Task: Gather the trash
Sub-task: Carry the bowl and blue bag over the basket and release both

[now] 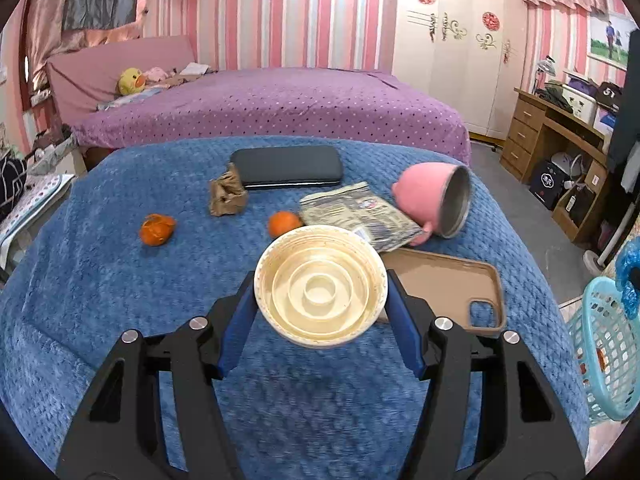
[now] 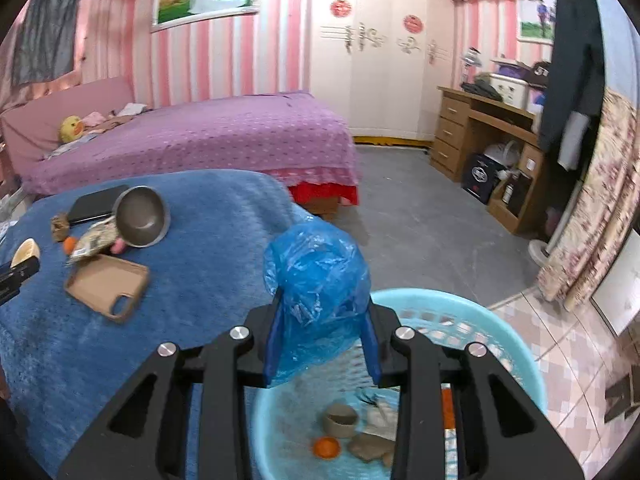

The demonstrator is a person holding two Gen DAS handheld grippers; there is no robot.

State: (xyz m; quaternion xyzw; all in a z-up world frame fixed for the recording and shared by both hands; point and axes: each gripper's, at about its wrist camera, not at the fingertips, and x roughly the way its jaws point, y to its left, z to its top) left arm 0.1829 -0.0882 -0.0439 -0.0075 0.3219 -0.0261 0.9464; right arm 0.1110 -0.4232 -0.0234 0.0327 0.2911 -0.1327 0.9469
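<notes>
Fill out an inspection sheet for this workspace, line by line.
Surface: blue blanket over the table, rumpled.
Job's things: cream bowl in the left gripper; blue plastic bag in the right gripper, above the light blue basket, which already holds scraps; brown paper wad, two orange peels and a printed wrapper on the blanket.
Clutter: black case, tan phone case, pink pot on its side.
Grippers: both sets of jaws closed on their loads.
Cables: nothing seen on the table.
Surroundings: purple bed, white wardrobe, wooden desk.
</notes>
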